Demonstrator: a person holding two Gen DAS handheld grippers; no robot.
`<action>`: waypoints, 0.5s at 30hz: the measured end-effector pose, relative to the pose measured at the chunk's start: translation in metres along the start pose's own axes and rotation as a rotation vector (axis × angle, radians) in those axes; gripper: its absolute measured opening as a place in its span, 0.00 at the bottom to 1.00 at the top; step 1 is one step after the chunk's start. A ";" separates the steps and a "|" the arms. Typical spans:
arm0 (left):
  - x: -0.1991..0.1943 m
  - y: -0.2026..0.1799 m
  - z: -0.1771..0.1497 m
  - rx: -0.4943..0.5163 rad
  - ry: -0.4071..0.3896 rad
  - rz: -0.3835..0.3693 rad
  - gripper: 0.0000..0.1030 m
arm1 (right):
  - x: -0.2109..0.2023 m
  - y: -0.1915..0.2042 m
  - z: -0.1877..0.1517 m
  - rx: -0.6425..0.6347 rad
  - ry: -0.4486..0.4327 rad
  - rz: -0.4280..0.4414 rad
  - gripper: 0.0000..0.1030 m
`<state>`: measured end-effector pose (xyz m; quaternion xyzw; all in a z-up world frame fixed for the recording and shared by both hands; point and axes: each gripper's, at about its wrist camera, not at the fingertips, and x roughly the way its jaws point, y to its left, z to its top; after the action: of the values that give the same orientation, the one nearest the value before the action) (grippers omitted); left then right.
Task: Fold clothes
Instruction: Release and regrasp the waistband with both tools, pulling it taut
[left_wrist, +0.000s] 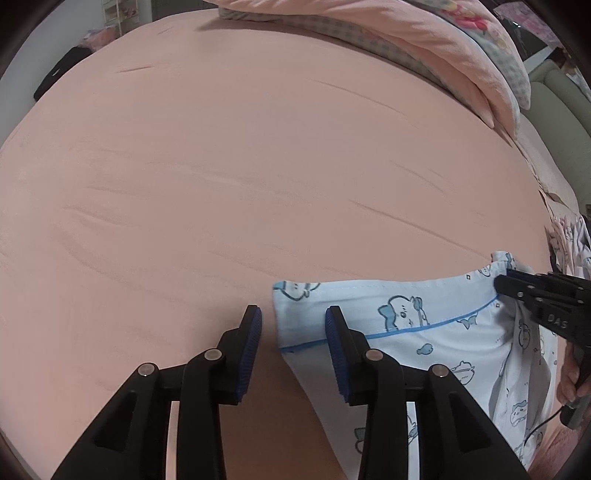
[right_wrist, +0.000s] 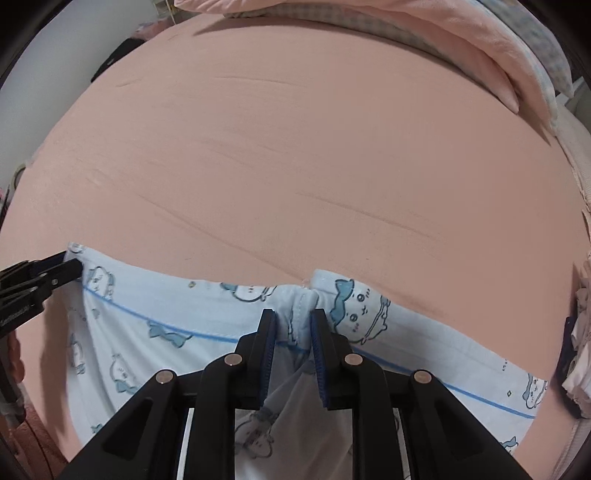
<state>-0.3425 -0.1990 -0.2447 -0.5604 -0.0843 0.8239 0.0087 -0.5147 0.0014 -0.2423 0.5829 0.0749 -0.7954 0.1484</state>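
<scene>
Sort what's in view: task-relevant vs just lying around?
In play:
- blue printed garment
- left gripper, open at the garment's corner
- right gripper, closed on bunched fabric

Lying about:
- pink bedsheet, work surface only
- pink quilt
- clothes pile at the bed edge

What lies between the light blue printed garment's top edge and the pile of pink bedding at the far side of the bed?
Only bare pink bedsheet, lightly creased. Both wrist views show it: nothing rests between the printed garment and the pink bedding.
</scene>
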 end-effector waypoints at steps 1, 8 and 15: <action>0.001 0.000 -0.001 0.004 -0.001 0.003 0.32 | 0.003 -0.001 0.001 0.001 0.003 0.001 0.18; 0.002 0.006 -0.006 0.017 -0.014 0.021 0.32 | 0.003 -0.015 0.004 -0.003 -0.028 0.056 0.12; 0.007 0.015 -0.012 0.020 -0.010 0.019 0.32 | -0.027 -0.013 0.011 -0.037 -0.135 0.137 0.09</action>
<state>-0.3327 -0.2110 -0.2578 -0.5571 -0.0706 0.8274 0.0060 -0.5216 0.0143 -0.2142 0.5288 0.0394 -0.8193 0.2179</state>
